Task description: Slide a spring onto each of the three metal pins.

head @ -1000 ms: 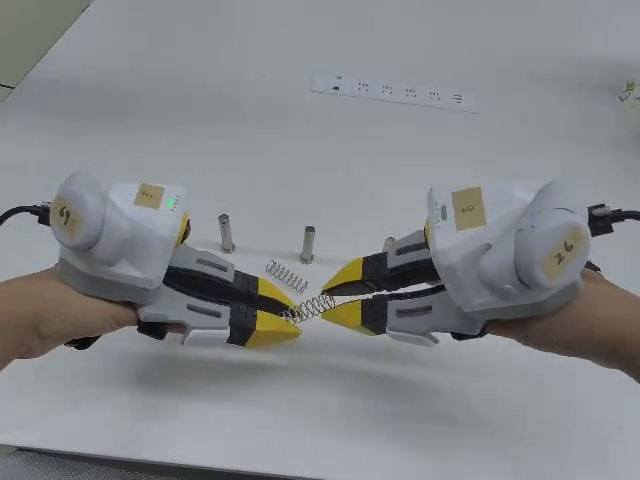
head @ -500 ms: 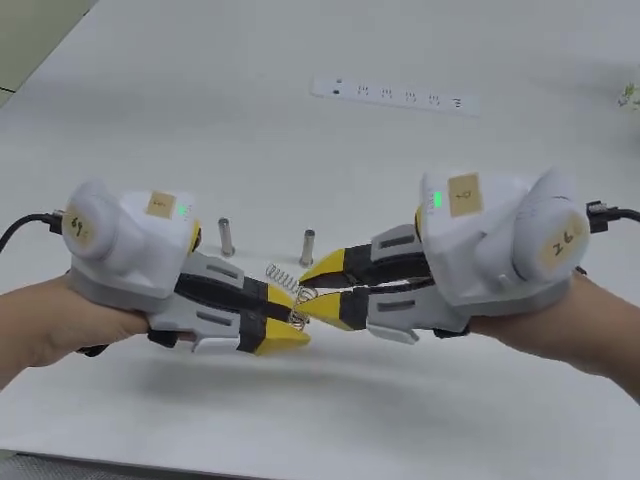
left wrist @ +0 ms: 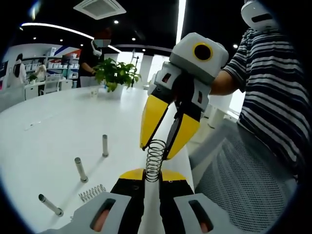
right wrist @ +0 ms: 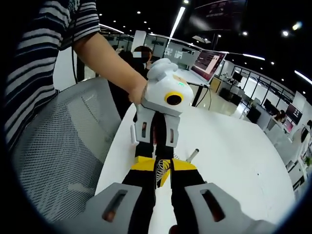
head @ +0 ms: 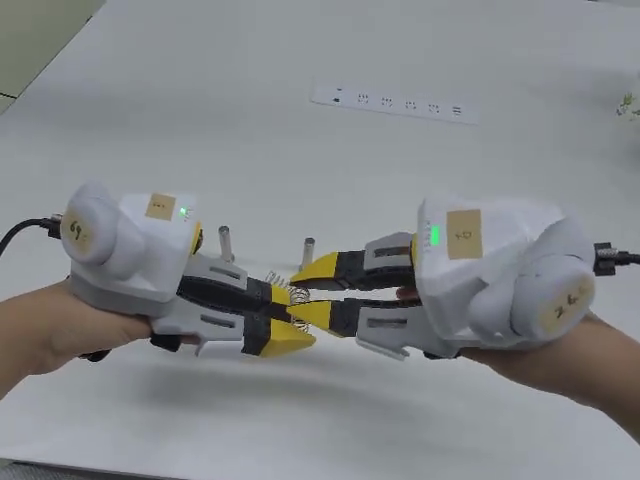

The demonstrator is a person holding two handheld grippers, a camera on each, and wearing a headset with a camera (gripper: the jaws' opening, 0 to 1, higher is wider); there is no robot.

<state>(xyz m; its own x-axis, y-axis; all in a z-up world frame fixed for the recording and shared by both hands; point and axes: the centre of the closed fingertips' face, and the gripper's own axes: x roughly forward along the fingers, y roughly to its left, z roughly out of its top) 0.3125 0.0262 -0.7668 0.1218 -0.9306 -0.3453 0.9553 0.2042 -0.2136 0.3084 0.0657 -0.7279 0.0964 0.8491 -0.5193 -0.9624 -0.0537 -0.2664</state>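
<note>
One spring (left wrist: pixel 155 163), held tip to tip
The left gripper (left wrist: pixel 152 175) clamps its lower end; the right gripper (left wrist: pixel 155 148), jaws partly open, straddles its top (contact unclear). A second spring (left wrist: pixel 91 192) lies beside three bare pins (left wrist: pixel 80 169) on the table (head: pixel 300 150).

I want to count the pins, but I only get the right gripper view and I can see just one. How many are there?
Observer: Three pins stand on the table; the left gripper view shows them all.
Operator: Is anything on them yet?
Observer: No, all three are bare.
Operator: Is there another spring for them?
Observer: Yes. Besides the held spring, a loose spring lies on the table beside the pins.
</note>
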